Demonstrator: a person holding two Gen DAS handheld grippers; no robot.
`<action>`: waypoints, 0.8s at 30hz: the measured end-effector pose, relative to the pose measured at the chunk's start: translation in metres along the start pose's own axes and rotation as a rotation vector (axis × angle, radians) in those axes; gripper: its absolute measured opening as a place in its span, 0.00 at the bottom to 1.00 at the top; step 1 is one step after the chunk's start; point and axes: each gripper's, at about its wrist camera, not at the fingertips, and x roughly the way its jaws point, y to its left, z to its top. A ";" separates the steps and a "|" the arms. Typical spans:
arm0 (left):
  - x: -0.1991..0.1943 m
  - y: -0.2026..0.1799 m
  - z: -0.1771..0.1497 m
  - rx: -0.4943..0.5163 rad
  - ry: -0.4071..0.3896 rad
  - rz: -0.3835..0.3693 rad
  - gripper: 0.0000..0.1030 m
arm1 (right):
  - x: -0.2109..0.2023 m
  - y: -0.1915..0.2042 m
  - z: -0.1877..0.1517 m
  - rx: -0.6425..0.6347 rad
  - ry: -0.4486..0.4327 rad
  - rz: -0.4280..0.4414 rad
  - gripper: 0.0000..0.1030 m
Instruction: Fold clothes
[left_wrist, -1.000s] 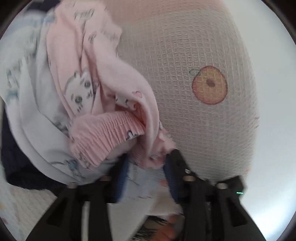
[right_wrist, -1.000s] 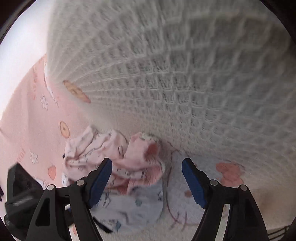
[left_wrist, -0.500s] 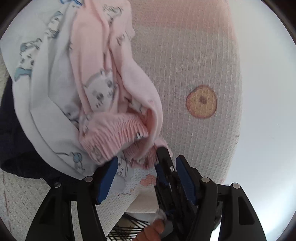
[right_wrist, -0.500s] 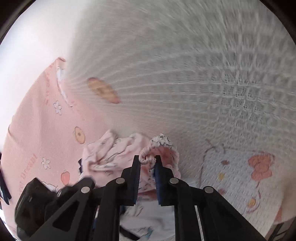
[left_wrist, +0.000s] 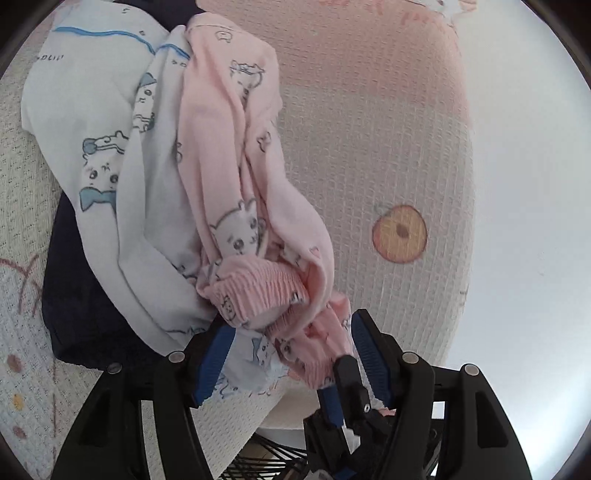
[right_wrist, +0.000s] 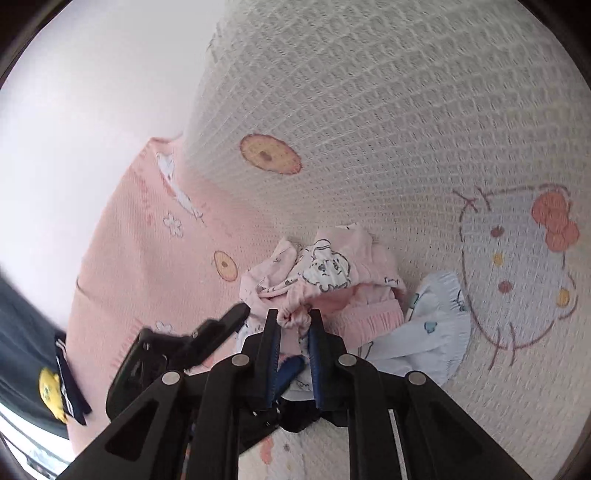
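Right tool (right_wrist: 294, 320) clamped on gathered edge of pink printed garment (left_wrist: 236, 177), left tool (left_wrist: 291, 354) jaws apart astride its elastic waistband, gripping nothing, garment heaped over white printed garment (left_wrist: 74, 110) on waffle-weave blanket (left_wrist: 369, 147).

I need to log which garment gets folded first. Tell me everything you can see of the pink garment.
The pink garment is soft knit fabric printed with small cartoon animals, with a gathered elastic band. It lies crumpled, partly over a white printed garment on a waffle-textured blanket. The right gripper is shut on a bunched bit of its edge; the left gripper is open around its lower folds.
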 end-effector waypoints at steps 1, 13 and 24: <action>-0.002 -0.001 0.000 0.014 -0.001 0.008 0.61 | 0.014 0.006 -0.005 -0.013 0.014 0.005 0.13; -0.021 -0.014 -0.010 0.191 0.061 0.097 0.61 | 0.084 0.029 -0.043 -0.173 0.235 -0.037 0.13; 0.009 -0.040 -0.043 0.434 0.159 0.364 0.51 | 0.083 0.027 -0.058 -0.188 0.267 -0.080 0.13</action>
